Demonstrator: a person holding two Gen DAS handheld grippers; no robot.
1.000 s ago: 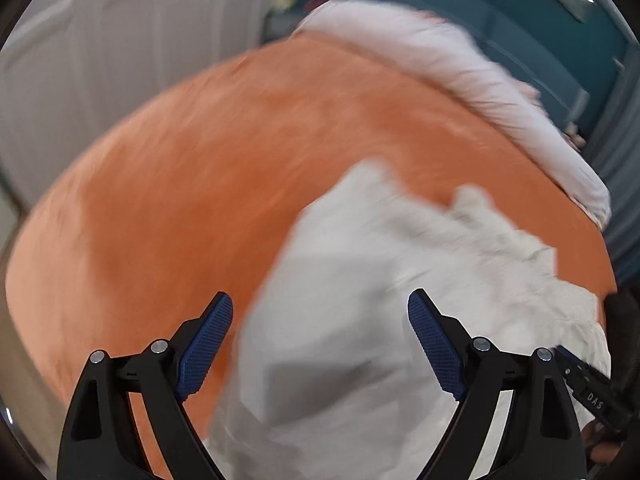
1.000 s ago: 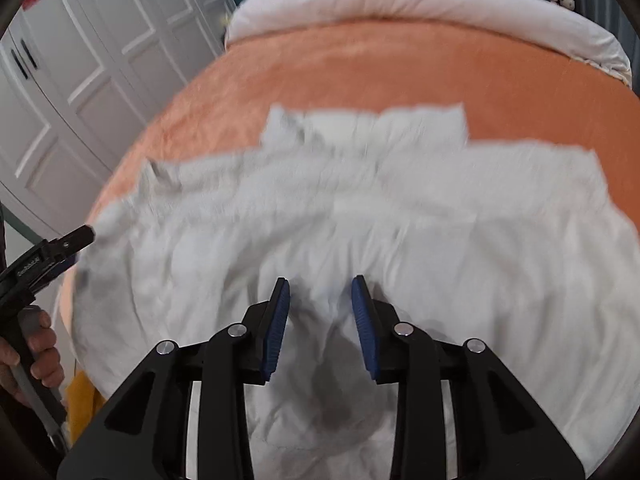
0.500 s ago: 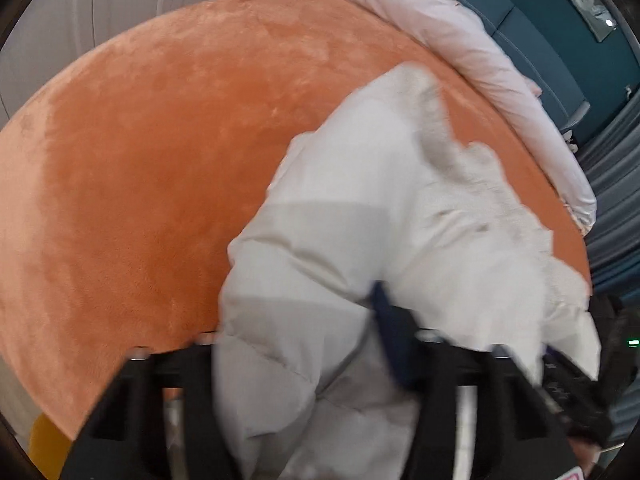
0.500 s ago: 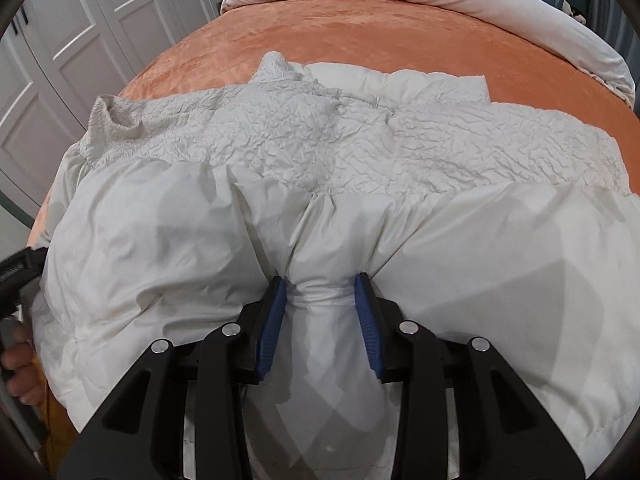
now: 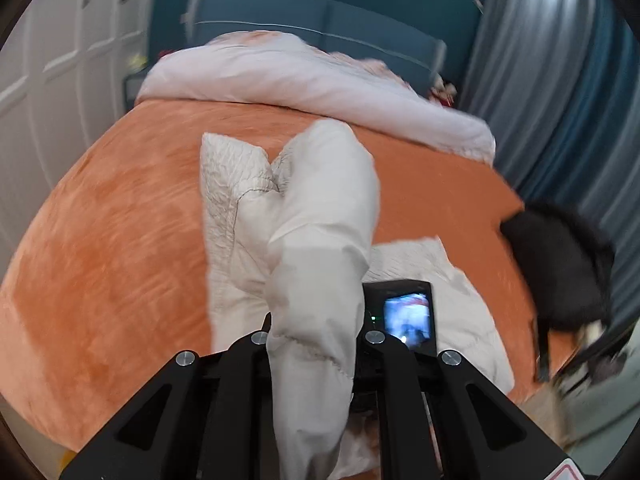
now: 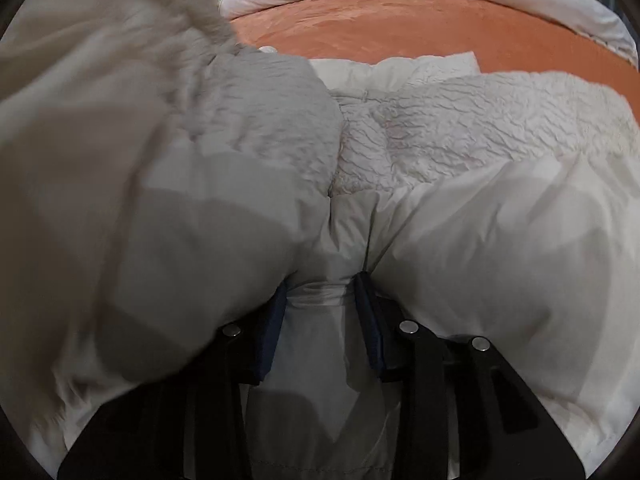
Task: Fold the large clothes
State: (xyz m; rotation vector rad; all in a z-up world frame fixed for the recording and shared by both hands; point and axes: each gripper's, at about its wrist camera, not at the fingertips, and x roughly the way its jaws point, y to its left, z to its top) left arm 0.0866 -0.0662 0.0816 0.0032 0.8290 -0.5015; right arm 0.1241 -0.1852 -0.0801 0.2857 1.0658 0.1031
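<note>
A large white padded jacket (image 5: pixel 320 216) lies on the orange bed cover (image 5: pixel 112 248). My left gripper (image 5: pixel 316 336) is shut on a bunched fold of the jacket, and that fold is lifted above the bed. The fabric hides its fingertips. In the right wrist view the jacket (image 6: pixel 480 208) fills most of the frame. My right gripper (image 6: pixel 322 300) is shut on a bunched bit of its lower edge. A lifted part of the jacket (image 6: pixel 120 168) hangs over the left side of that view, blurred.
A rolled white duvet (image 5: pixel 312 80) lies across the head of the bed, before a blue headboard (image 5: pixel 320 20). White wardrobe doors (image 5: pixel 52 60) stand at left, grey-blue curtains (image 5: pixel 560 80) at right. A black item (image 5: pixel 560 264) is at the bed's right edge.
My left gripper shut on the jacket's side and lifted it up and over toward the right. My right gripper stayed shut on the lower edge.
</note>
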